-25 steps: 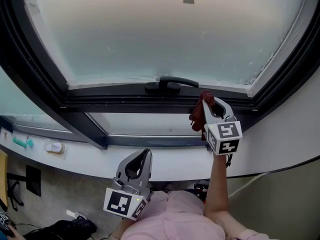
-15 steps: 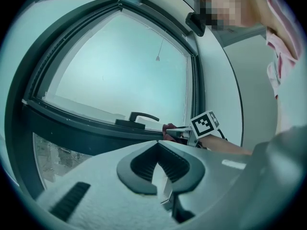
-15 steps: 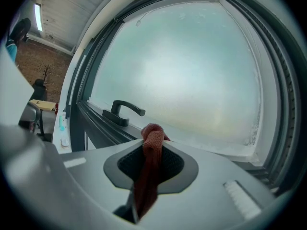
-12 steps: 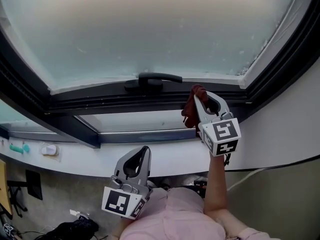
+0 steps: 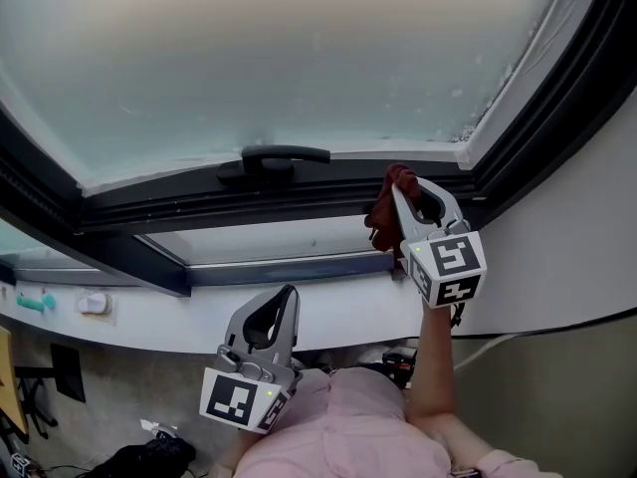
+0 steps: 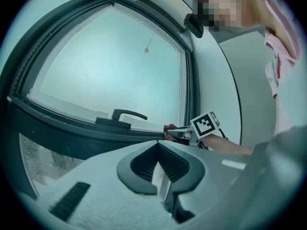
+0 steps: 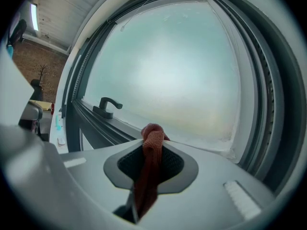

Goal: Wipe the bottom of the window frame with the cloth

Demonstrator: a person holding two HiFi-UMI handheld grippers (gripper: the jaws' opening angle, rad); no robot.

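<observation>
1. Right gripper (image 5: 402, 189) pinches a bunched red cloth (image 5: 382, 219); in the right gripper view the fabric fills the gap between its jaws and a knot of it sticks out past the tips.
2. Left gripper (image 5: 288, 299) hangs low beside the person's body, below the white sill (image 5: 328, 312) and well apart from the frame. Its tips meet with nothing between them.
3. Seen from the head, the cloth sits against the dark bottom rail (image 5: 199, 207) of the window frame, near its right corner and to the right of the handle (image 5: 274, 157). Whether it actually presses on the rail, I cannot tell.
4. Judging from this position, wiping looks under way at the right end only. No dust or streaks show on the rail, so nothing marks which stretch is already clean.
5. What appears left: the long run of rail under the handle and on toward the left corner, below the frosted pane (image 5: 299, 58).
</observation>
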